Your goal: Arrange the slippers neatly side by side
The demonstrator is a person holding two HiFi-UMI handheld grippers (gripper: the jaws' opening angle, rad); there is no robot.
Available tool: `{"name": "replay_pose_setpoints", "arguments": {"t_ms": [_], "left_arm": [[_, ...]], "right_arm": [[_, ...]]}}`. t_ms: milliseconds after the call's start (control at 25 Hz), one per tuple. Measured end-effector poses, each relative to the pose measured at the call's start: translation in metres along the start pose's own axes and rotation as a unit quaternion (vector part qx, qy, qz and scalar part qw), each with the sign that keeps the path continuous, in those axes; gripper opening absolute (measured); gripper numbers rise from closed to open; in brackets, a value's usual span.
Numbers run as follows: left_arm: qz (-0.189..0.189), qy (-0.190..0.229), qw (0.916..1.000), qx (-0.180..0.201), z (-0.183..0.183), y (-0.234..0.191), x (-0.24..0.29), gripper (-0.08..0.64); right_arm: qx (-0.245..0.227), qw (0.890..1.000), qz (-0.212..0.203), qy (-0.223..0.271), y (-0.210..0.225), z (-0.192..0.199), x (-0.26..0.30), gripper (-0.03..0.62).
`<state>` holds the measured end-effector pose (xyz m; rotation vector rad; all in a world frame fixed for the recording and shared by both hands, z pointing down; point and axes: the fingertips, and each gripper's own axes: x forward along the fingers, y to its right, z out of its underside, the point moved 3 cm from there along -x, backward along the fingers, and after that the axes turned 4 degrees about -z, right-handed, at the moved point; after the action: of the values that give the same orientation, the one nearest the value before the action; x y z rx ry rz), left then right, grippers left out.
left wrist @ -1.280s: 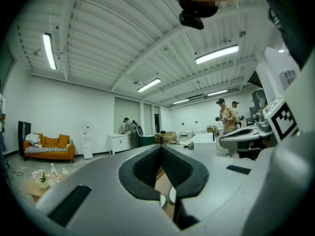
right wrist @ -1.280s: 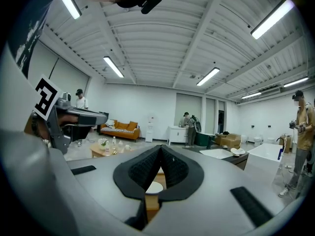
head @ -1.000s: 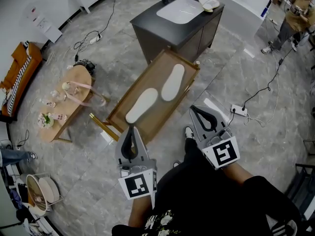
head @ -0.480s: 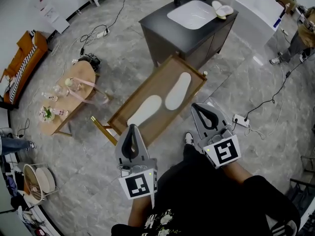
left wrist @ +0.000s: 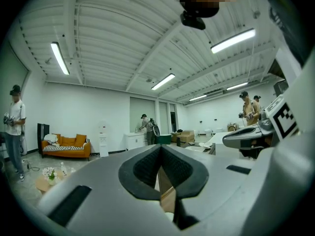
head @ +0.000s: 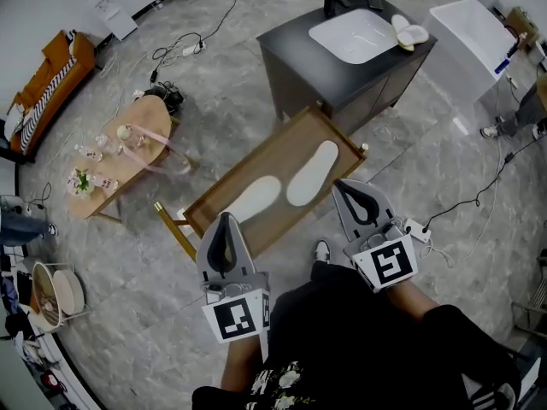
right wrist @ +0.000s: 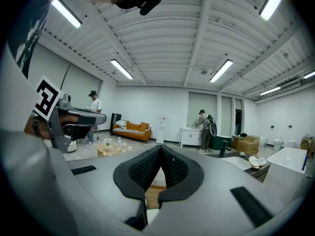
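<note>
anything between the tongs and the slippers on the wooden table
Nothing visible. The left tongs and right tongs, both shut and empty, are at the wooden table's near edge; the left white slipper and right white slipper lie uncovered on it.

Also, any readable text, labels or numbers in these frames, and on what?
No readable words or numbers anywhere.
Left gripper, on its cube: a black-and-white square marker, a pattern only, no letters.
Right gripper, on its cube: the same kind of marker, no letters.
White panel by the far wall, head view: small marks, too small to read.
</note>
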<state>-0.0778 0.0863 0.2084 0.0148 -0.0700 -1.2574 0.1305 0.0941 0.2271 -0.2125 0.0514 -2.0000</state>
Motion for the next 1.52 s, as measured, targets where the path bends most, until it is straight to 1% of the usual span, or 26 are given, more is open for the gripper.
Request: {"name": "replay_pose_setpoints", "arguments": {"t_ms": [160, 360, 800, 1120, 1400, 1520], "left_arm": [[-0.018, 0.001, 0.9998, 0.003, -0.004, 0.007, 0.012, 0.0], [-0.038, -0.002, 0.9993, -0.002, -0.001, 0.013, 0.019, 0.0], [-0.054, -0.003, 0.9985, -0.011, -0.001, 0.018, 0.026, 0.0], [-0.087, -0.019, 0.9958, -0.021, 0.008, 0.005, 0.01, 0.0], [-0.109, -0.036, 0.993, -0.028, 0.026, -0.006, 0.0, 0.0], [-0.114, -0.043, 0.9923, -0.026, 0.031, -0.011, 0.002, 0.0]], "right_arm": [[-0.002, 1.0, -0.015, 0.008, 0.017, -0.003, 0.01, -0.002], [-0.002, 1.0, -0.023, 0.004, 0.036, 0.007, 0.014, -0.002], [0.002, 0.999, -0.038, 0.013, 0.047, 0.008, 0.017, -0.002], [0.006, 0.998, -0.062, 0.015, 0.039, 0.011, 0.027, -0.002], [0.002, 0.996, -0.089, 0.002, 0.025, 0.019, 0.036, -0.002], [0.003, 0.995, -0.096, -0.008, 0.025, 0.024, 0.044, -0.002]]}}
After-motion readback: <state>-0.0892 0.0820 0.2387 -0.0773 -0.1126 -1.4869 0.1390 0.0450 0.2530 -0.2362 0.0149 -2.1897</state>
